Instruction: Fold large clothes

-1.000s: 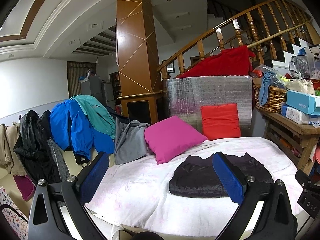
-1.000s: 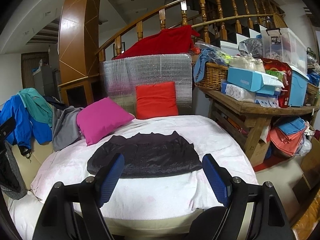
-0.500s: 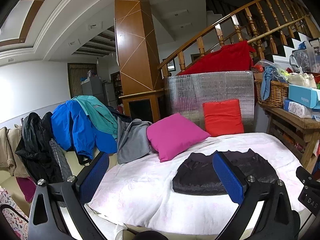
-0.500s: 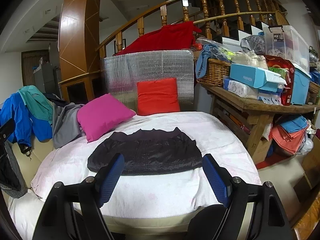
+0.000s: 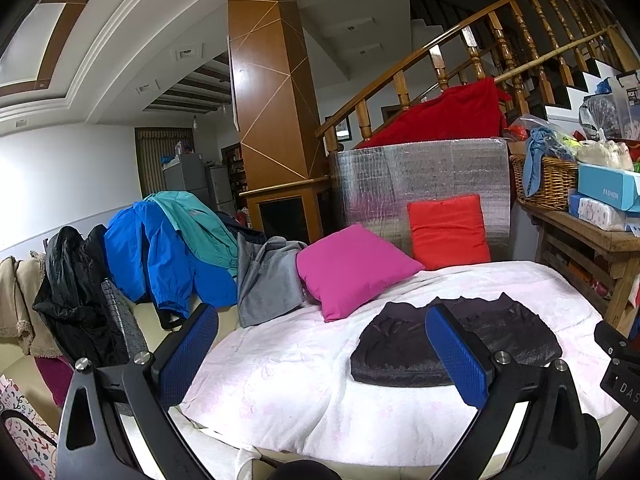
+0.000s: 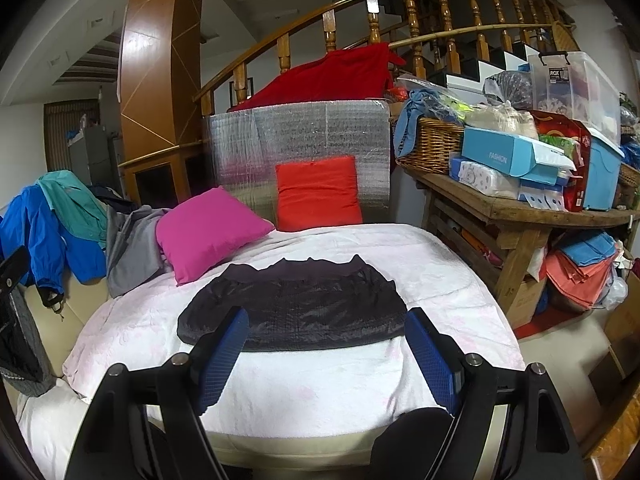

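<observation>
A dark quilted garment (image 6: 296,304) lies folded flat on the white blanket (image 6: 312,384) that covers the sofa; it also shows in the left wrist view (image 5: 400,352). My right gripper (image 6: 326,320) is open and empty, held in the air just short of the garment's near edge. My left gripper (image 5: 320,316) is open and empty, to the garment's left, above the blanket. Neither gripper touches the cloth.
A pink cushion (image 6: 208,228) and a red cushion (image 6: 318,192) rest at the back of the sofa. Jackets in blue (image 5: 160,248), teal, grey and black hang over the left side. A wooden shelf (image 6: 516,216) with a basket and boxes stands at the right.
Both grippers have drifted a little to the left and back; the garment sits slightly further right in the left wrist view. The garment has not moved and both grippers stay open.
</observation>
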`<state>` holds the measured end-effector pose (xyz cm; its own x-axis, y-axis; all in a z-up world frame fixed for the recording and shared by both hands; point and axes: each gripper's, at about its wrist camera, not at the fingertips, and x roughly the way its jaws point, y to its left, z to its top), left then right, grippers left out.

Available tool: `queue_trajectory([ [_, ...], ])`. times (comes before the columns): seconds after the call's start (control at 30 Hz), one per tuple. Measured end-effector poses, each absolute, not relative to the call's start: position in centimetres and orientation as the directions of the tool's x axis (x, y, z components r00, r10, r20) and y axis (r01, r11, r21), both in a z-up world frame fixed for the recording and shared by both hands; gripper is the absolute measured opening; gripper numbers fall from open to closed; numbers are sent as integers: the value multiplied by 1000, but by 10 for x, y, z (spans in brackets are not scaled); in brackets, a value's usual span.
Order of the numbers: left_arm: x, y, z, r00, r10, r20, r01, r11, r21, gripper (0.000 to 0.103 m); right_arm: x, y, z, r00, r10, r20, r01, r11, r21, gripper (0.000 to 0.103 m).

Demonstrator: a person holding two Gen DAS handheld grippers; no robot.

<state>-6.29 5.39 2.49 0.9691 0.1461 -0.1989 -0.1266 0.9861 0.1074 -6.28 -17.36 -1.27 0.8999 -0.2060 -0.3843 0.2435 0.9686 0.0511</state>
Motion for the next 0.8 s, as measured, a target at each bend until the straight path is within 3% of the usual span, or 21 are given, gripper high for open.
queue_trajectory([
  [0.8,-52,80,11,958,166,-234,-151,985,79,103,-58,-148,-10,899,-229,-373,250,968,8,83],
])
